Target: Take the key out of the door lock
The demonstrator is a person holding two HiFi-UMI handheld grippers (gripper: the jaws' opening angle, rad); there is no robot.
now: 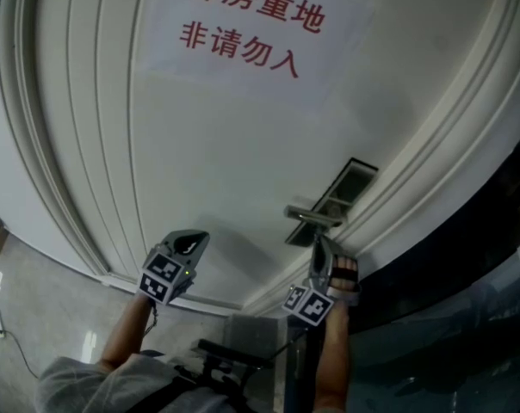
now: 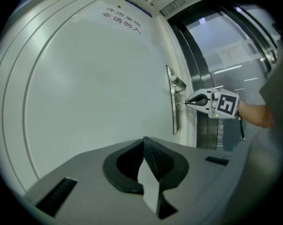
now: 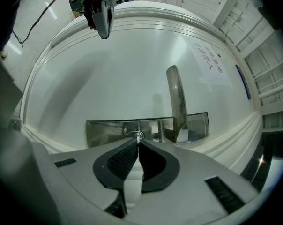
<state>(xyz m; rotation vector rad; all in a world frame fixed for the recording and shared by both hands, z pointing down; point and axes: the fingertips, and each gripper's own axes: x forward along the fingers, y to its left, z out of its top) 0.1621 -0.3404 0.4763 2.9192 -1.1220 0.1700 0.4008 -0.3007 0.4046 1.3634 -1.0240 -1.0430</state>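
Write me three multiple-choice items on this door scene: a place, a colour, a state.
1. Where is the key?
A in the lock plate
B on the floor
C in a drawer
2. What colour is the print on the sign?
A blue
B red
C green
3. How do the jaws of the right gripper stand?
A wide apart
B shut on the key
C shut on a cloth
Answers: 1 A, it sticks into the plate's keyhole; 2 B, the characters are red; 3 B, they meet round the key.

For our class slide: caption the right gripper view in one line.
Right gripper shut on the key in the lock plate beside the door handle.
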